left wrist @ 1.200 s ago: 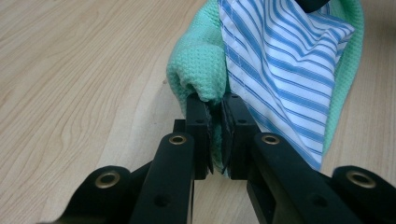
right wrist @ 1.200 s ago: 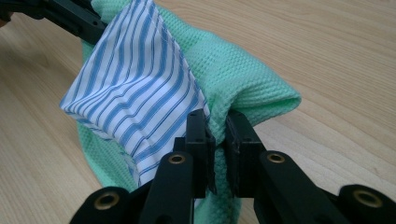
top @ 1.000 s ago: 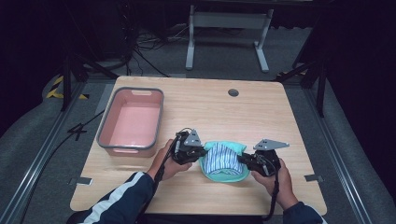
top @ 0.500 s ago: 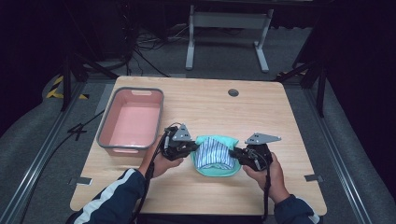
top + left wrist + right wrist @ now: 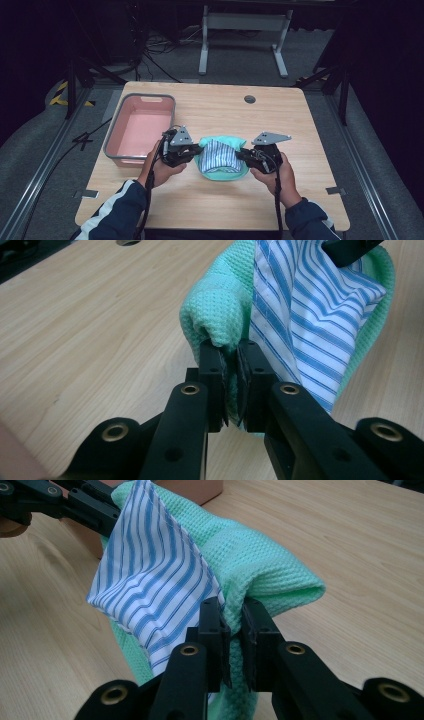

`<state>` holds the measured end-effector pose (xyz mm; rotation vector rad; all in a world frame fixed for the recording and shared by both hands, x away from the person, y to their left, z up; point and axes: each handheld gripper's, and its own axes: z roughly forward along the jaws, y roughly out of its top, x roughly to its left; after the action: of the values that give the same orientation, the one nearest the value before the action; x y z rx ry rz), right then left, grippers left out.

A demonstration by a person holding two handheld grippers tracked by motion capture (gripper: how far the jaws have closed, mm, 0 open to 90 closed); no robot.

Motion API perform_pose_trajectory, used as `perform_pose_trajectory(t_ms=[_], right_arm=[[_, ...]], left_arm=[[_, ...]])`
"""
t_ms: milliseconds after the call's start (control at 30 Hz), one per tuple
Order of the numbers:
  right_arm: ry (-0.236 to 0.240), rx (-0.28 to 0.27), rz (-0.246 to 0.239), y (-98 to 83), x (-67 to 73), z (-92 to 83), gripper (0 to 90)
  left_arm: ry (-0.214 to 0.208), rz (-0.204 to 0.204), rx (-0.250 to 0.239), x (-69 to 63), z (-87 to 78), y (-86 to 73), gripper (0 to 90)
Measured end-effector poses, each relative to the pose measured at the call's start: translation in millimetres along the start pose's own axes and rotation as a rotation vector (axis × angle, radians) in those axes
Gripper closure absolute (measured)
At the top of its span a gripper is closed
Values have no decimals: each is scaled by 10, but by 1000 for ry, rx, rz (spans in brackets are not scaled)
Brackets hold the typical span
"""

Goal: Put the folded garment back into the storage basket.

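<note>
The mint-green waffle-weave cloth (image 5: 220, 172), with a blue-and-white striped fabric piece (image 5: 219, 154) on top of it, sits at centre frame in the high view, on the light wooden bench (image 5: 310, 125). The left claw (image 5: 230, 372) is closed on the cloth's left fold. The right claw (image 5: 235, 625) is closed on the right fold. A pink rectangular plastic basin (image 5: 141, 130) stands at left of centre.

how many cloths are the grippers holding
2. A green cloth hangs between the left gripper and the right gripper, each clamped on an edge. A blue striped cloth lies on it. More could be hidden in the folds.
</note>
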<state>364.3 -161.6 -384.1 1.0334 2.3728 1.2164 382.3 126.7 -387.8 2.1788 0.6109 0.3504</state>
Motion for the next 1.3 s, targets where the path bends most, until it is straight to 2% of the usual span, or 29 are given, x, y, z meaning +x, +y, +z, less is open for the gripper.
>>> perform_pose_trajectory(t_ms=[133, 200, 367, 700, 733, 1000, 1067, 1167, 1233, 1300], right_arm=[[14, -2, -19, 84, 39, 61, 807], [25, -7, -29, 147, 73, 108, 807], [60, -20, -46, 306, 162, 226, 807], [119, -31, -103, 627, 375, 450, 807], [124, -31, -112, 662, 404, 492, 807], [170, -46, -119, 849, 558, 713, 807], [183, -49, -107, 891, 596, 772, 807], [186, -56, -117, 959, 678, 855, 807], [199, -58, -114, 995, 713, 908, 807], [199, -59, -114, 1028, 747, 952, 807]], left_arm=[[27, -10, -6, 55, -87, -36, 827], [37, -37, -17, 88, -139, -64, 828], [75, -54, -30, 178, -285, -128, 827], [156, -137, -70, 357, -699, -281, 828], [169, -129, -64, 375, -738, -291, 827], [254, -161, -68, 469, -982, -378, 827], [274, -165, -72, 505, -1036, -402, 827], [302, -182, -71, 550, -1111, -437, 827], [321, -178, -70, 594, -1146, -463, 827], [327, -189, -69, 627, -1177, -487, 827]])
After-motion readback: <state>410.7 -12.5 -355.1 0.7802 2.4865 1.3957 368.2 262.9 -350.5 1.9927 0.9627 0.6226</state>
